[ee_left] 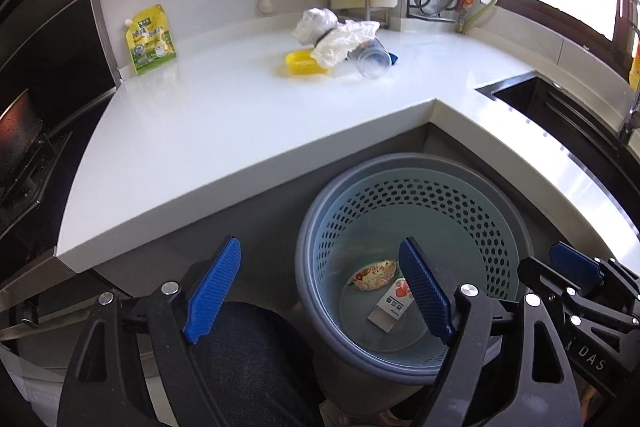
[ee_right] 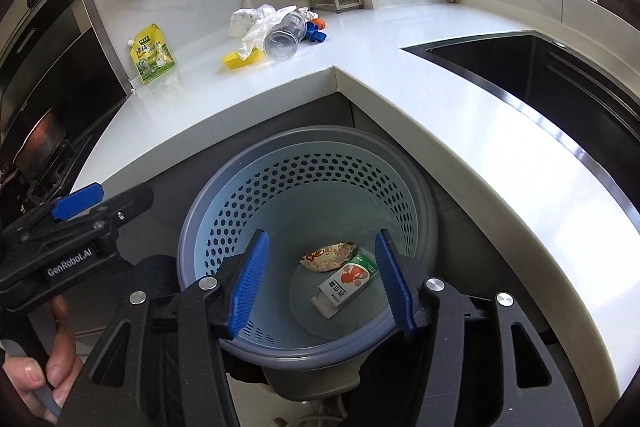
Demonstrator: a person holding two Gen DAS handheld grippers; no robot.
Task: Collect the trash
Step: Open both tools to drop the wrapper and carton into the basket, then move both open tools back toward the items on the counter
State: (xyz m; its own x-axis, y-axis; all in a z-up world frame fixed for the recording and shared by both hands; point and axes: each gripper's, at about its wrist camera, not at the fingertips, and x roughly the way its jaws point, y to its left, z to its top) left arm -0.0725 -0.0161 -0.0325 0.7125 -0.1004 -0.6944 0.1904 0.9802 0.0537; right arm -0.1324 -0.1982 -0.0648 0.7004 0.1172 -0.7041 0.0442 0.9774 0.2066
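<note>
Jaws of both the left gripper (ee_left: 320, 291) and right gripper (ee_right: 322, 283) gape empty over the trash basket (ee_right: 416, 179), which holds a snack wrapper (ee_right: 328, 257) and small carton (ee_right: 346, 285), while a clear plastic cup (ee_right: 282, 41), crumpled plastic bag (ee_right: 256, 23), yellow lid (ee_right: 240, 59) and yellow-green pouch (ee_right: 152, 53) wait near the tabletop's (ee_right: 400, 27) back edge.

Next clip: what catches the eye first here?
The perforated blue bin below the counter corner, holding a small carton and a snack wrapper. Both grippers, left and right, hang over it, jaws open and empty. On the white counter, a trash heap waits.

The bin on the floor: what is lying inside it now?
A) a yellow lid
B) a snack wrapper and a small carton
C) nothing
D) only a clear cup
B: a snack wrapper and a small carton lie on the bottom of the bin.
</note>
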